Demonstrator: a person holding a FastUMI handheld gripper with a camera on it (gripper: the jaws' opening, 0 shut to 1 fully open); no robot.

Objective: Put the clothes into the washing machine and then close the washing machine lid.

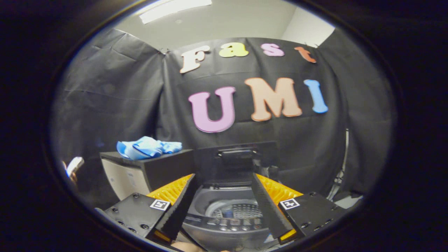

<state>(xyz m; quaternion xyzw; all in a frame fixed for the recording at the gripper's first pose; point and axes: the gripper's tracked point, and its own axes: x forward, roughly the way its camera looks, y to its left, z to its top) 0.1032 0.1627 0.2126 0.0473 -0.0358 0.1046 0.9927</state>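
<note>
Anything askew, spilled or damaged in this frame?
Nothing stands out. The blue clothes lie bunched on the black box; the washing machine has its lid up, and the gripper is open, empty.

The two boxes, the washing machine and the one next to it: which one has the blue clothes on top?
The dark box, beyond the left finger of the open, empty tongs. The blue clothes lie on it. The washing machine, between the fingers, has its lid up.

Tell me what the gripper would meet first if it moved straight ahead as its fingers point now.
Probably the raised lid of the washing machine, which stands upright just beyond the open gripper. Depth is hard to judge. The blue clothes lie off to the side on a box.
</note>
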